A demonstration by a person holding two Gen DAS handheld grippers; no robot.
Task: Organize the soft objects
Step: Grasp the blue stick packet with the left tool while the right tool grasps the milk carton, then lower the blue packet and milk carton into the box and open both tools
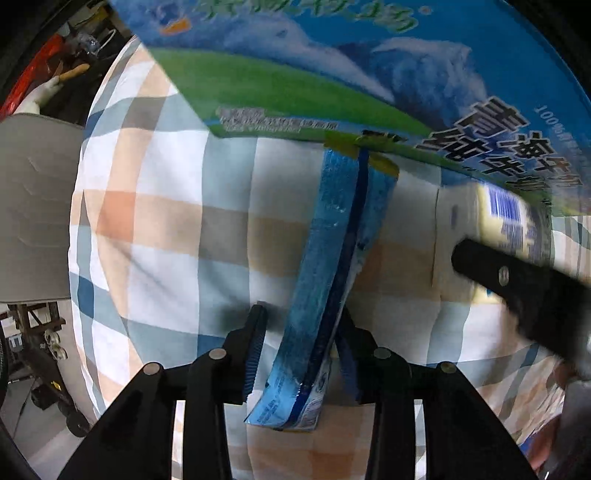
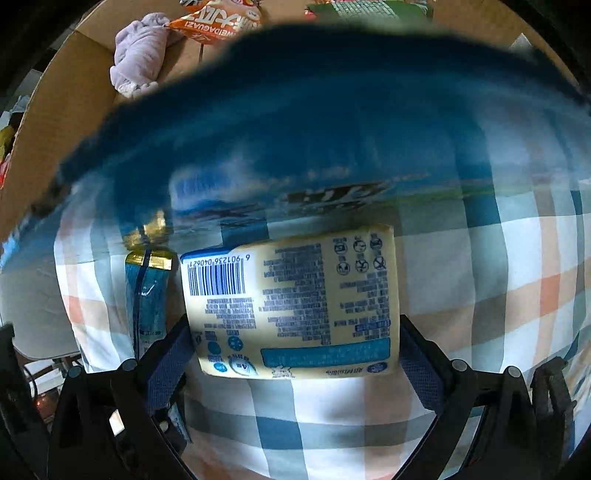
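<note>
A blue and green printed milk carton box (image 1: 332, 66) fills the top of the left wrist view; its blue strap handle (image 1: 332, 258) hangs down between the fingers of my left gripper (image 1: 301, 325), which is shut on it. In the right wrist view my right gripper (image 2: 295, 332) is shut on a pale yellow tissue pack (image 2: 291, 299) with a barcode, held against the box's blurred blue side (image 2: 314, 129). The strap (image 2: 147, 295) shows to the pack's left. The right gripper's finger (image 1: 517, 280) and the pack (image 1: 480, 229) also show at the right of the left view.
A plaid blue, orange and white cloth (image 1: 166, 221) lies under everything. A cardboard box (image 2: 66, 92) behind holds a lilac soft item (image 2: 136, 55) and an orange snack bag (image 2: 214, 22). A grey cushion (image 1: 33, 206) is at the left.
</note>
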